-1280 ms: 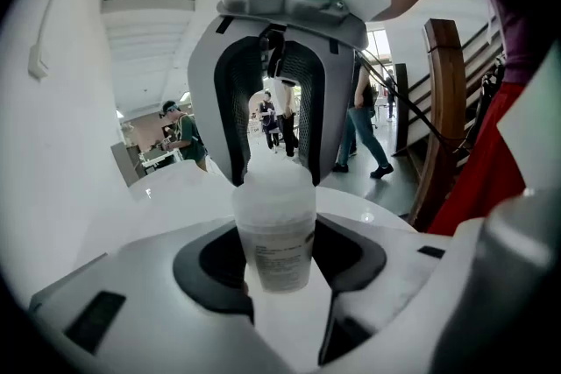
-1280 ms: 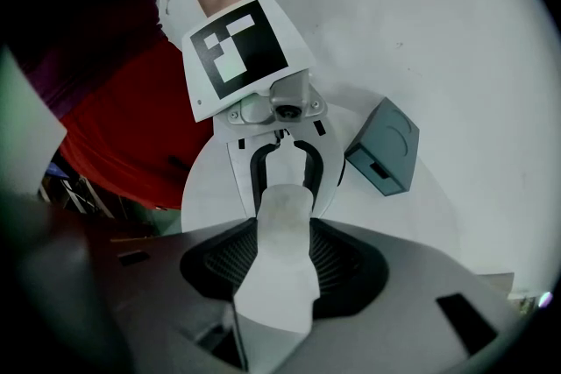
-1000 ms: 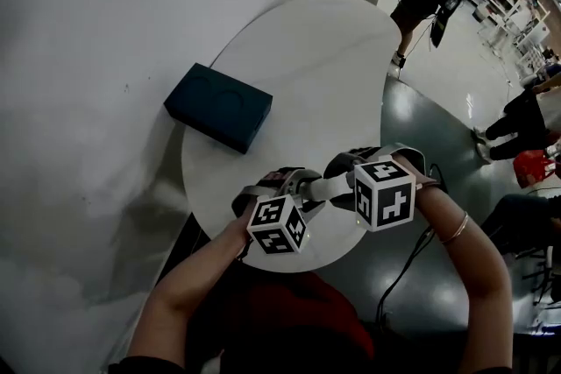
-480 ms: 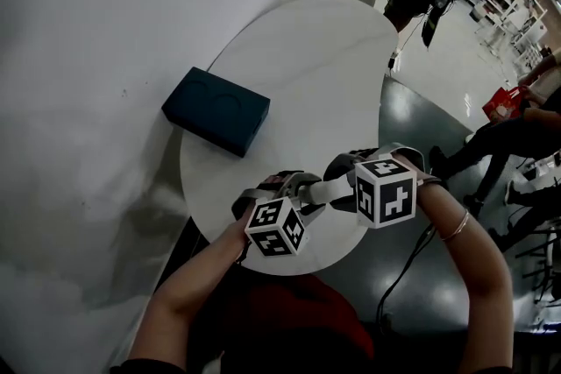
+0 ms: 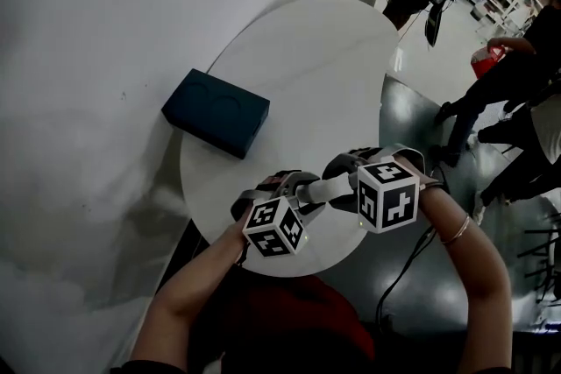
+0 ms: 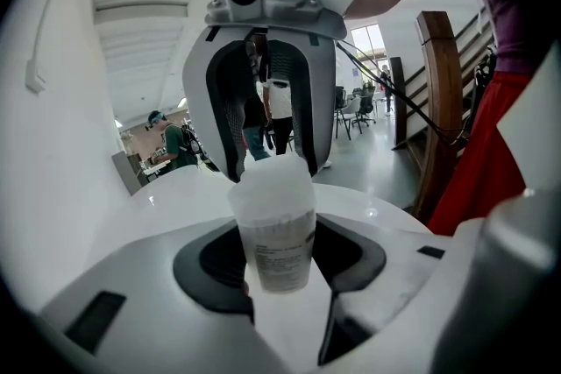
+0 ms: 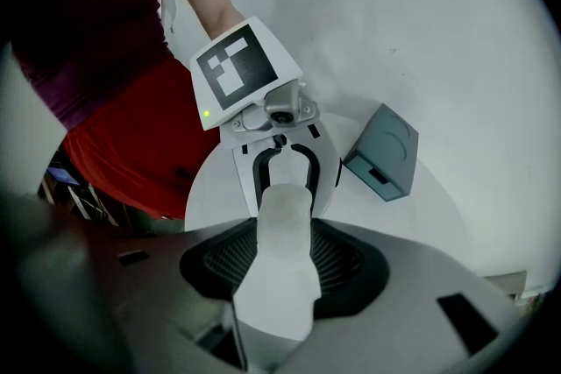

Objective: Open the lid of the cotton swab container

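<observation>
The cotton swab container is a translucent tub with a printed label, held level between my two grippers above the near edge of the round white table. My left gripper is shut on its labelled body. Its frosted lid points away into the jaws of my right gripper. In the right gripper view the lid end sits between the dark pads of my right gripper, with the left gripper facing it. From the head view the left gripper and right gripper meet nose to nose and hide the container.
A dark teal box lies on the table's left side, also seen as the box in the right gripper view. Grey floor drops off to the right of the table. People stand and walk at the far right. A wooden frame stands behind.
Both grippers and the container have stayed almost still. Only the people in the background at the right have moved.
</observation>
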### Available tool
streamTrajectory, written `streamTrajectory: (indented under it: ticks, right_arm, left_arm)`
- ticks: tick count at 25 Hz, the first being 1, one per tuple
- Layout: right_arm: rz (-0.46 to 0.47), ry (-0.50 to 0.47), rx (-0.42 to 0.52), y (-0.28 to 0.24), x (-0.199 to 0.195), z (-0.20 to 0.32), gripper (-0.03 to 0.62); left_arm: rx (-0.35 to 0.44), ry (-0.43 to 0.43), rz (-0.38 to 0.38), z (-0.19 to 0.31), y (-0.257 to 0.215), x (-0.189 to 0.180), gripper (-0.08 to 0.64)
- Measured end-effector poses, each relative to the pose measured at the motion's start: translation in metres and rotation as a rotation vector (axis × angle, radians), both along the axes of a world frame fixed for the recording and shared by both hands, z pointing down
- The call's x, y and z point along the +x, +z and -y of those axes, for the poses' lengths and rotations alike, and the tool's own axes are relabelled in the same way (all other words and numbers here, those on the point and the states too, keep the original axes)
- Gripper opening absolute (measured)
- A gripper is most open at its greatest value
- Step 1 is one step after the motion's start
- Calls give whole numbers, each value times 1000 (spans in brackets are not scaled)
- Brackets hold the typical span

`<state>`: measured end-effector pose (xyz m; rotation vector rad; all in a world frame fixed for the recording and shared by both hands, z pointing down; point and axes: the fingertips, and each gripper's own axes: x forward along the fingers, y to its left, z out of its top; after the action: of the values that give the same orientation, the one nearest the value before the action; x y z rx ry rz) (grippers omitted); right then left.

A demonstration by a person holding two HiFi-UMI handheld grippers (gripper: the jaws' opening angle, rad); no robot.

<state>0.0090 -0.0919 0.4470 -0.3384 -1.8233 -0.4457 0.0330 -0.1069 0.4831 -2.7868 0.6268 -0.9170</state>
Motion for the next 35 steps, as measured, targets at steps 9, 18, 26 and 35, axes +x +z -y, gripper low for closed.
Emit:
streamTrajectory:
  ticks: [9,18,26,35]
  right_arm:
    - [39,14,64,-5,0,5,193]
    - [57,11,121,-6,1,9,193]
    - [120,67,161,-15,1,18,193]
    - [213,144,204,-30,3,29,193]
  left_arm:
    - [-30,-39,-29,2,-1,-3,216]
    - [-46,-53,-32,6,2,-3,216]
    - [-47,-68,-24,12,3,-5,216]
    - [-81,-98,-43,13,1,-5,216]
